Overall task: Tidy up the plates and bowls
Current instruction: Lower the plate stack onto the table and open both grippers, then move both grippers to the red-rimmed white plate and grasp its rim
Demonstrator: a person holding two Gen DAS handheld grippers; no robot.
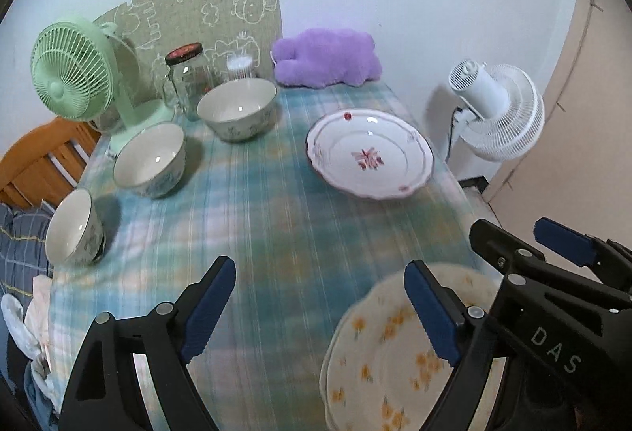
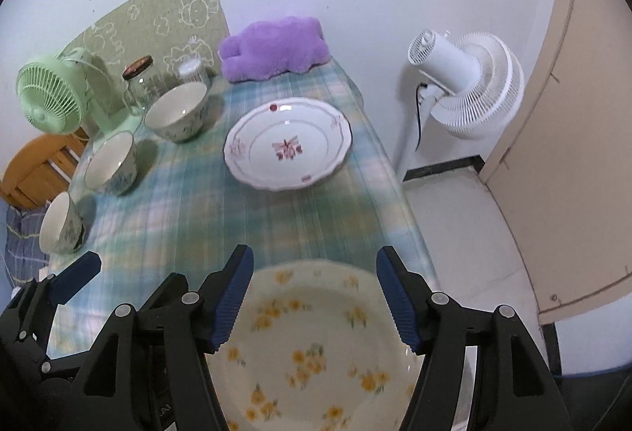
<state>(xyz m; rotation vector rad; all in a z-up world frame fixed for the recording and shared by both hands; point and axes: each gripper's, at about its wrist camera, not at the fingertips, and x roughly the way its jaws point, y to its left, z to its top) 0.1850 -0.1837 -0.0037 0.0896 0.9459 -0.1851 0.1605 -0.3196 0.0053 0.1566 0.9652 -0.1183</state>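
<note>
Green fan (image 1: 73, 70), glass jar (image 1: 189, 75), purple plush (image 1: 328, 58) behind bowls (image 1: 152, 158).

on the table (image 2: 300, 218), the red-flowered plate (image 2: 288, 145) is the landmark: three bowls (image 2: 177, 112) (image 2: 111, 163) (image 2: 61, 222) line up to its left, the yellow-flowered plate (image 2: 312, 348) before it, the plush toy (image 2: 272, 48) behind it, a standing fan (image 2: 470, 83) to its right.

Home bedroom: plush pillow (image 1: 328, 60), bedding (image 1: 19, 233).
</note>
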